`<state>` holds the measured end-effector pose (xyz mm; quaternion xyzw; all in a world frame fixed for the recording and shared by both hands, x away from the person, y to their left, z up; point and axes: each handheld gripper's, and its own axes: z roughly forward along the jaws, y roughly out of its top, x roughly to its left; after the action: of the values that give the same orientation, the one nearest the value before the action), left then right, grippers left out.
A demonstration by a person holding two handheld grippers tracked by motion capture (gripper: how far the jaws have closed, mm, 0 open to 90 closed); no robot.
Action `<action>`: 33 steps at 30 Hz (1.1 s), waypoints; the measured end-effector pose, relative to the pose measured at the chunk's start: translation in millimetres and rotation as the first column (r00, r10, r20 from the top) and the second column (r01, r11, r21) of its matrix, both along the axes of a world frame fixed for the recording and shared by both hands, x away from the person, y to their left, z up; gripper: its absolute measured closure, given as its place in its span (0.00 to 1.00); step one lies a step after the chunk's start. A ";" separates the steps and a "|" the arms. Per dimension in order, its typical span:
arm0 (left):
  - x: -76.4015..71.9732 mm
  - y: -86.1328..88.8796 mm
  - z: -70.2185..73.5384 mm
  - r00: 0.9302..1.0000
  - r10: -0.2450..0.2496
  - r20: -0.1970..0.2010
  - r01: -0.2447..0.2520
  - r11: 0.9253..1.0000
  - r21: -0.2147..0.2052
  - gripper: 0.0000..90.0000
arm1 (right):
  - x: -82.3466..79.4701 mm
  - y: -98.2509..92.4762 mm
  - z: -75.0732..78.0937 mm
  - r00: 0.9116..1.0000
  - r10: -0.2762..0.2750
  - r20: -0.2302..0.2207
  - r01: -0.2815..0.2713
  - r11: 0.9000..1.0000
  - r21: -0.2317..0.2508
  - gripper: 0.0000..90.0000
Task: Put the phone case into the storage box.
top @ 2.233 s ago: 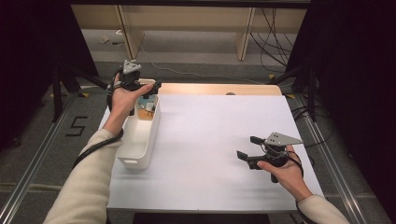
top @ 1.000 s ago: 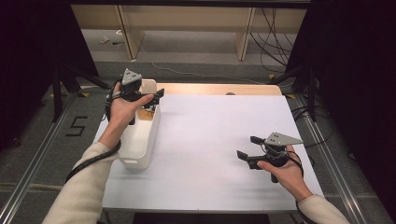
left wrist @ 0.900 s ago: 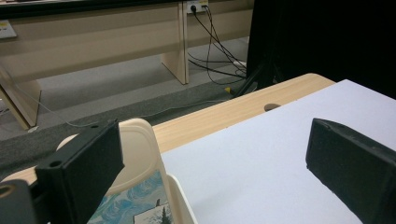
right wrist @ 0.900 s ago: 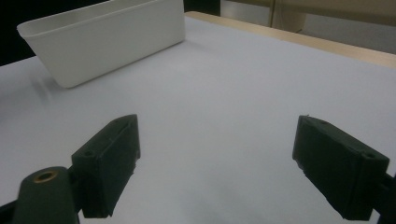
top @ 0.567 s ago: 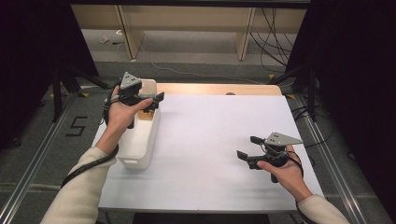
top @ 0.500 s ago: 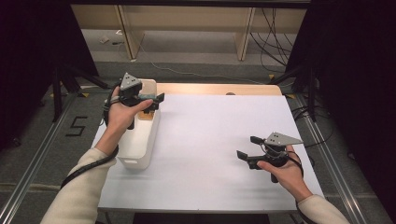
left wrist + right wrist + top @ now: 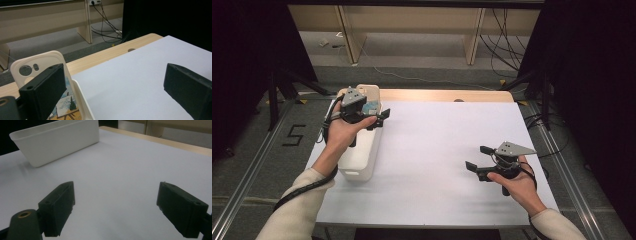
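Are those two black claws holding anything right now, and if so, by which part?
Nothing is held. The left gripper hangs open over the white bin; the right gripper is open above the bare white sheet.

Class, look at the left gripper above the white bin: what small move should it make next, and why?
Probably lower the left gripper toward the cream phone case standing in the white bin: its jaws are open, holding nothing, right beside the case.
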<state>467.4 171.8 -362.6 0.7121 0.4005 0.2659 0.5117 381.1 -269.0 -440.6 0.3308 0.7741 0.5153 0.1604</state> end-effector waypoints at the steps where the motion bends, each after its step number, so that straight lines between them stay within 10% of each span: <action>1: -1.6 -0.1 -0.8 1.000 -0.004 -0.002 0.004 1.000 -0.001 0.04 | 0.0 0.0 0.1 1.000 -0.001 0.000 0.001 1.000 0.000 0.18; 33: -43.7 -3.9 -28.3 0.995 -0.097 0.013 0.097 0.995 -0.018 0.03 | -0.1 0.4 0.4 1.000 0.001 0.000 -0.001 1.000 -0.001 0.18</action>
<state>423.7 167.9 -390.9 0.7243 0.3647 0.2412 0.5331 381.0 -268.6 -440.3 0.3302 0.7745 0.5151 0.1604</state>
